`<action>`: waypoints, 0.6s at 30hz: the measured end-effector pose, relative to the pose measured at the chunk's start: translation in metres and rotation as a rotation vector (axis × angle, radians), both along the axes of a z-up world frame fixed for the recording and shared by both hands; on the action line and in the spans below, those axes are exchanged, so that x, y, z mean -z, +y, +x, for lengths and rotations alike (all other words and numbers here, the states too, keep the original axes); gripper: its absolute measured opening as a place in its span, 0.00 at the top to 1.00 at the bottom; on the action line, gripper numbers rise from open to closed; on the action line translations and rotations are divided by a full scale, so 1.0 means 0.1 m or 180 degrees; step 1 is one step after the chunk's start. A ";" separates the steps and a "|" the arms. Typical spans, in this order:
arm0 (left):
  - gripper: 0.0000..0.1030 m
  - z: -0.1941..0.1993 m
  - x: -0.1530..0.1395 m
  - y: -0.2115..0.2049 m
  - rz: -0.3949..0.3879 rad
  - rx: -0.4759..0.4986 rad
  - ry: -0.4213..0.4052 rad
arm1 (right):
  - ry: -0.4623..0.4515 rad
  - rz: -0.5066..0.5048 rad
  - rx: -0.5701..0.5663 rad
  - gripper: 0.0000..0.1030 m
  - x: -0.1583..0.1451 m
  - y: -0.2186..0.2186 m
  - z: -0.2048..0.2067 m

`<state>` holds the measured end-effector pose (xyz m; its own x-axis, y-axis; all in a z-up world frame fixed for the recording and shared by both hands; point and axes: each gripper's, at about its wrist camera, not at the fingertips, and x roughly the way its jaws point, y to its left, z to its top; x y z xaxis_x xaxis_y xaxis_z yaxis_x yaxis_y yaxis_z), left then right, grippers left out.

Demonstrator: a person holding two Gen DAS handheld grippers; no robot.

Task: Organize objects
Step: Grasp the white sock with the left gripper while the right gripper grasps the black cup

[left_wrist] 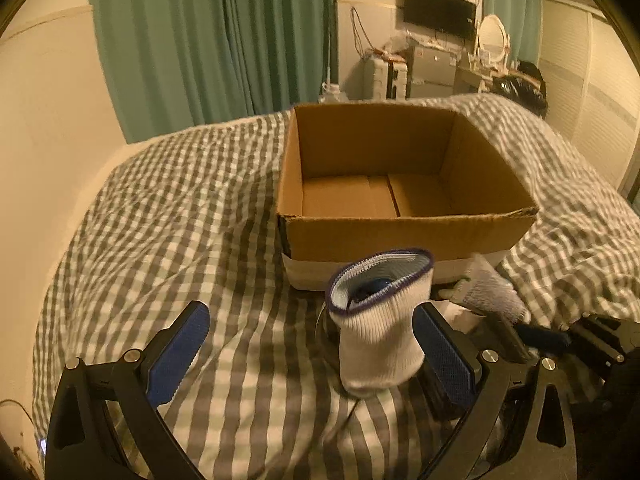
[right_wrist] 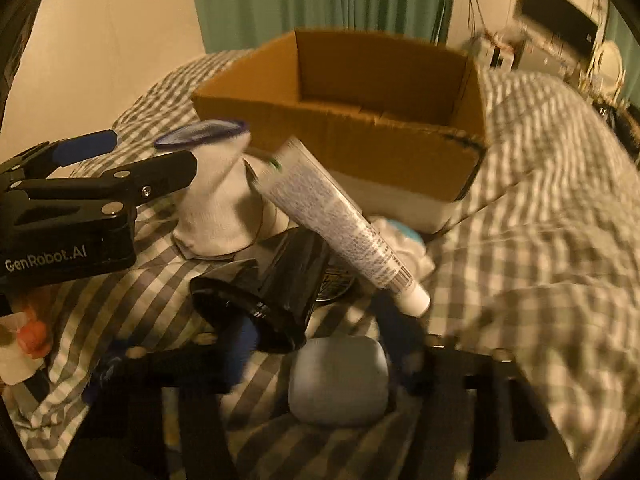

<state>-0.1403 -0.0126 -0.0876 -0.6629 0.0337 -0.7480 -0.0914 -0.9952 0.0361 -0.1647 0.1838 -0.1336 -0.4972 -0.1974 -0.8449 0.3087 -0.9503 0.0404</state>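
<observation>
A checked bedspread (left_wrist: 180,208) covers the bed, green curtains (left_wrist: 208,40) behind. Left gripper (left_wrist: 310,354) gapes wide beside an upright white sock (left_wrist: 380,344); the cardboard box (left_wrist: 400,236) sits mid-bed. Right gripper (right_wrist: 320,344) grasps a tilted tube (right_wrist: 340,224).

A gingham bedspread (left_wrist: 168,216) in grey and white checks covers the lower and middle part of both views, rumpled into folds at the right. Green curtains (left_wrist: 208,40) hang across the upper left of the left wrist view and along the top centre of the right wrist view. A plain cream wall (left_wrist: 48,92) fills the left edge. In the upper right of the left wrist view a dark flat screen (left_wrist: 439,9) is fixed to the wall, with loose cables beside it. Below it stands a cluttered unit (left_wrist: 430,70) of grey and white boxes, and a round white-framed mirror (left_wrist: 493,34) sits just to its right. Pale panelled doors (left_wrist: 592,92) line the far right edge.
</observation>
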 end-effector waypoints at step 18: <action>0.68 -0.10 0.12 0.17 0.0382 0.0559 -0.0225 | 0.0153 -0.0328 0.0085 0.87 -0.10 0.14 -0.01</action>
<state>-0.1502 0.0048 -0.0998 -0.5851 0.2356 -0.7760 -0.2617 -0.9605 -0.0943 -0.1653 0.1979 -0.1235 -0.5428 -0.2683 -0.7959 0.2872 -0.9498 0.1242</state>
